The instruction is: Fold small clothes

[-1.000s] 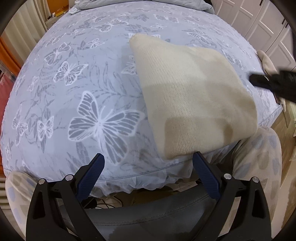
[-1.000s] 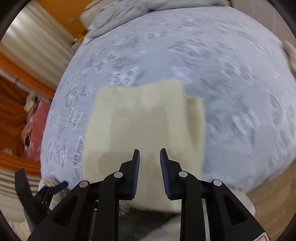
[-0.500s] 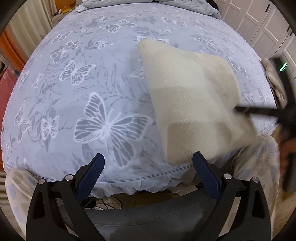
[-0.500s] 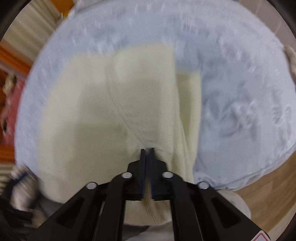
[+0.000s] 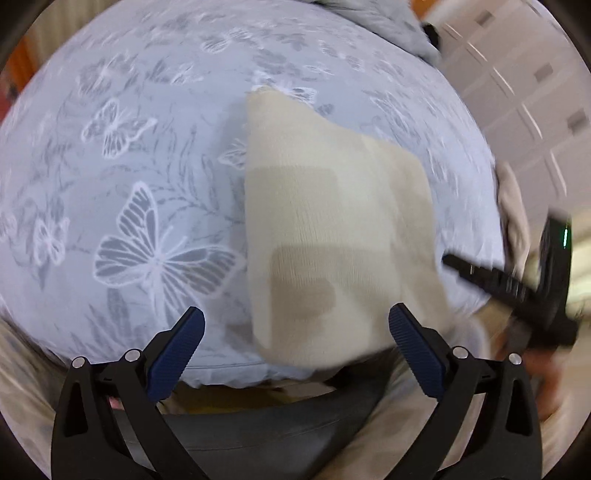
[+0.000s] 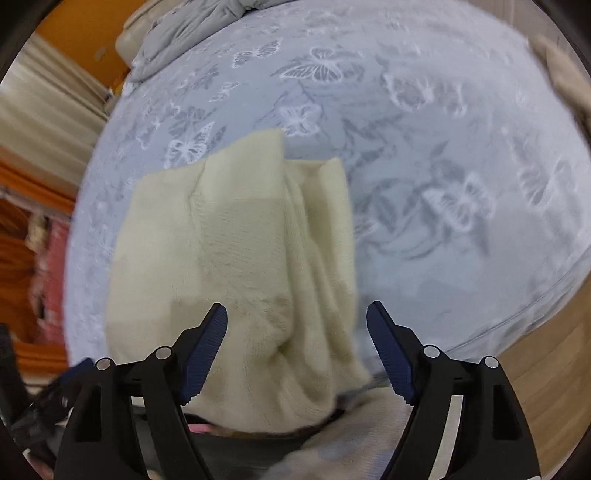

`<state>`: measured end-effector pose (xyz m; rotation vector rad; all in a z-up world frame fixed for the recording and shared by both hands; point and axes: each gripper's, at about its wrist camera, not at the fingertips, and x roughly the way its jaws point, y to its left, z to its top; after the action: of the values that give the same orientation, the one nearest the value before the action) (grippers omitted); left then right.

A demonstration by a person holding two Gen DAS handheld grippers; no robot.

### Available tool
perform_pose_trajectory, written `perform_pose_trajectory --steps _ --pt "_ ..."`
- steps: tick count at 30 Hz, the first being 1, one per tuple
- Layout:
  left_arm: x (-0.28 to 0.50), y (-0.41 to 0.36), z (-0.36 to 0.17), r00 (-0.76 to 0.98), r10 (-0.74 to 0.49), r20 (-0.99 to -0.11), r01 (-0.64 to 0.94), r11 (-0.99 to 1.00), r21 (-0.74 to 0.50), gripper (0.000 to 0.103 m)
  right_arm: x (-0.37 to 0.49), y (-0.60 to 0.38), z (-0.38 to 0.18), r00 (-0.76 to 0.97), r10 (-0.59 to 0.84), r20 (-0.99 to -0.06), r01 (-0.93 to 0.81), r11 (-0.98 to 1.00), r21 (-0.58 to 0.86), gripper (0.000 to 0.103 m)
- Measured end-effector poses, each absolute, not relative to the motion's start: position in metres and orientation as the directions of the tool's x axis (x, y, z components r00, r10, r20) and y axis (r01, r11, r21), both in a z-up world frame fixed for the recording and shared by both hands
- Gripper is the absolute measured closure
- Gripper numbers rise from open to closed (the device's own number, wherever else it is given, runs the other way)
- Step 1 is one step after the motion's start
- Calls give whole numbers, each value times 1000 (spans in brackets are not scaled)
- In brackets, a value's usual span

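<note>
A folded cream knit garment (image 5: 332,236) lies on the blue-grey butterfly-print bed sheet (image 5: 147,166), its near edge hanging over the bed's front edge. My left gripper (image 5: 295,347) is open and empty, just short of that near edge. My right gripper (image 6: 295,347) is open and empty, its jaws wide over the garment's near right part (image 6: 236,258), where the knit is rumpled into ridges. The right gripper also shows in the left wrist view (image 5: 517,291) as a blurred black shape at the garment's right side.
A grey duvet (image 6: 192,33) is bunched at the bed's far end. A beige cloth (image 5: 515,214) lies at the bed's right edge. White cupboard doors (image 5: 535,110) stand to the right. Orange curtains (image 6: 22,236) hang at the left. Wooden floor (image 6: 546,369) lies beyond the bed's edge.
My right gripper was shut on the garment's near edge half a second ago; it is now open and pulled back, leaving the knit rumpled. The left gripper has shifted toward the garment, still open.
</note>
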<state>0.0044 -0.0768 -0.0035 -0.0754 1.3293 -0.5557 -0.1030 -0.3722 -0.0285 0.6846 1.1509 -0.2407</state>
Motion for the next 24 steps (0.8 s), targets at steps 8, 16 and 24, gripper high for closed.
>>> perform_pose_trajectory --steps 8,16,24 --pt "18 -85 1 156 -411 -898 325 880 -346 5 -77 -362 -40 456 210 -865 454 781 429 88" --pt "33 -108 -32 90 -398 -913 347 872 -346 5 -85 -398 -75 384 196 -902 545 741 393 66" --pt "50 -134 -74 -40 -449 -893 309 844 -438 5 -71 -413 -99 355 309 -882 571 675 467 25"
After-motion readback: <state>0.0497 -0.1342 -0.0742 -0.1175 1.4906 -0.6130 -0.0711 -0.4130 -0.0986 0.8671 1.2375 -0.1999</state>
